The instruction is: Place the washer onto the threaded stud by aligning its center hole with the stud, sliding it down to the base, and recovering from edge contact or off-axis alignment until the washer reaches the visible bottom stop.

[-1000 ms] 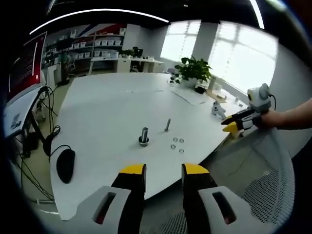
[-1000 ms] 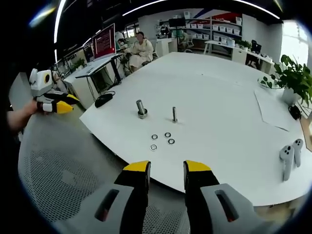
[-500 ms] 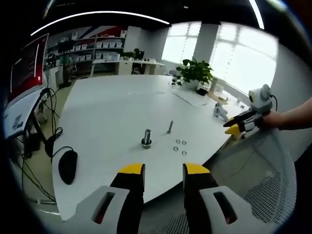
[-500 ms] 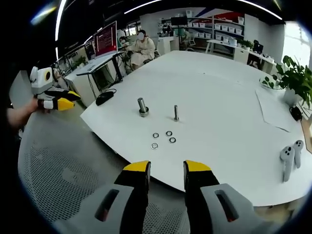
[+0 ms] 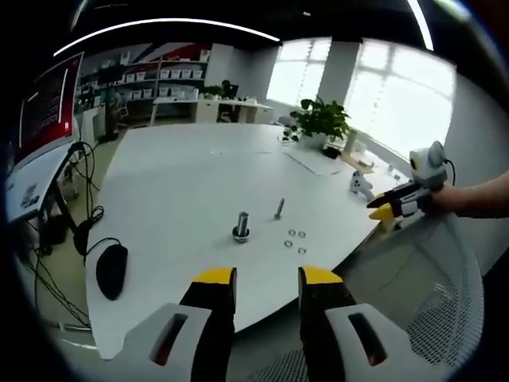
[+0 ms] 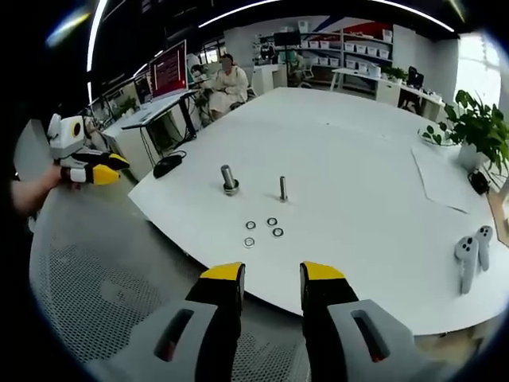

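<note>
Left tongs: the left tongs (image 5: 266, 277) are spread apart with nothing between the yellow tips. They hang off the near edge of the table, above a grey mesh chair (image 5: 433, 298).
Right tongs: the right tongs (image 6: 273, 274) are spread apart too and hold nothing. They also hang off the table edge, on the other side of the person.
Mouse: in the left gripper view a black mouse (image 5: 111, 269) sits on the table (image 5: 175, 175), far left, with wires going down past the edge.
Fat stud: a short thick stud (image 5: 241, 226) stands up on a round base, near the middle of the table.
Thin stud: a thin stud (image 5: 279, 208) stands just to the right of the fat one. Its bottom looks bare.
Washers: four small rings (image 5: 296, 240) lie flat on the table in a little bunch, near the thin stud but not touching it. In the right gripper view they (image 6: 263, 231) lie closer to the tongs than the two studs.
Plant: a green plant (image 5: 321, 119) stands far back by the window.
How far along: I think nothing is done yet. No ring is picked up and no ring is on a stud.
What is left: pick up one ring, line its hole up over a stud, and slide it all the way down to the bottom.
</note>
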`<state>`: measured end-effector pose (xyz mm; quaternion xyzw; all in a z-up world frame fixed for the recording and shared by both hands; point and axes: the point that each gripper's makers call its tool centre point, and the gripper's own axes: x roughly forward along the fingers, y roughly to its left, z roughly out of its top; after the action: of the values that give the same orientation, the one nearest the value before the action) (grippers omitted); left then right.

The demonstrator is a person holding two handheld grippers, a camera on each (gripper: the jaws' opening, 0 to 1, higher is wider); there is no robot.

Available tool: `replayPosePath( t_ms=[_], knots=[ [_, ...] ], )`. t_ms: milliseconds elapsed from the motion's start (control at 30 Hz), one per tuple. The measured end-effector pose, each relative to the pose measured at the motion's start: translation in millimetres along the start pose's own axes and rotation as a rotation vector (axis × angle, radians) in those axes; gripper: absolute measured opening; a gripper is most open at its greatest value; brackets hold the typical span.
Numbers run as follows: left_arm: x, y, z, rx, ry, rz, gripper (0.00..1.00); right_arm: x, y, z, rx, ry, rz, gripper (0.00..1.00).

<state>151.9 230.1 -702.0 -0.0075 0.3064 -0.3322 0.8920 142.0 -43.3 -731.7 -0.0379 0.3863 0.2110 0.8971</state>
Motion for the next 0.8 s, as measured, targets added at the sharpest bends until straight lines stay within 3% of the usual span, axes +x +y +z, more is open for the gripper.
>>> replayPosePath(
  t_ms=[567, 700, 800],
  knots=[
    [-2, 4.6, 5.2, -0.022, -0.028, 0.015, 0.28, 4, 8, -2.4, -0.022, 0.031, 0.04, 0.3],
    [-1, 4.7, 3.0, -0.019, -0.016, 0.015, 0.27, 7, 10, -7.5, -0.02, 0.065, 0.052, 0.31],
    [-2, 6.2, 4.3, -0.028, -0.025, 0.016, 0.27, 9, 19, -12.6, -0.065, 0.097, 0.091, 0.32]
  ],
)
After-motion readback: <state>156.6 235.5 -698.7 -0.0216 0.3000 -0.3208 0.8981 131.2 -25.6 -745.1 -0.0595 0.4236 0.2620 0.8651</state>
